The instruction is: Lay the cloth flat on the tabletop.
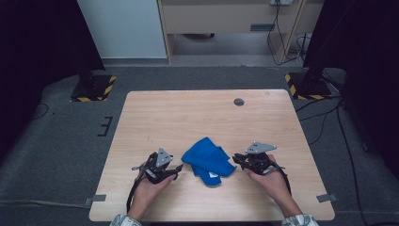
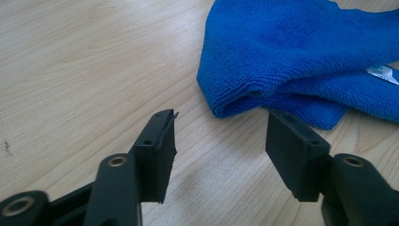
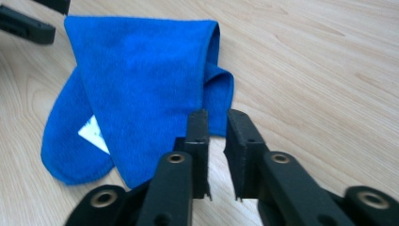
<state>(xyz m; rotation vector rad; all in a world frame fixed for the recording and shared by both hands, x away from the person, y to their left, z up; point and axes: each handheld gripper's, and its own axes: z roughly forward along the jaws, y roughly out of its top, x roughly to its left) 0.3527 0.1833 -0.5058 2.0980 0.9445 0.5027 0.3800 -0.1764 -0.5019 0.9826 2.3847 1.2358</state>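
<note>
A crumpled blue cloth with a small white label lies on the wooden table between my two grippers. My left gripper lies low at the cloth's left, held in a hand. Its jaws stand well apart around bare wood in the left gripper view, just short of a folded edge of the cloth. My right gripper is at the cloth's right edge. In the right gripper view a narrow slit separates its jaws, nothing lies between them, and the cloth is just beyond the tips.
A round dark grommet hole sits near the table's far edge. Bare wood stretches behind the cloth. Dark stands with yellow-black striped bases are on the floor beyond both far corners. The left gripper's jaws show far off in the right gripper view.
</note>
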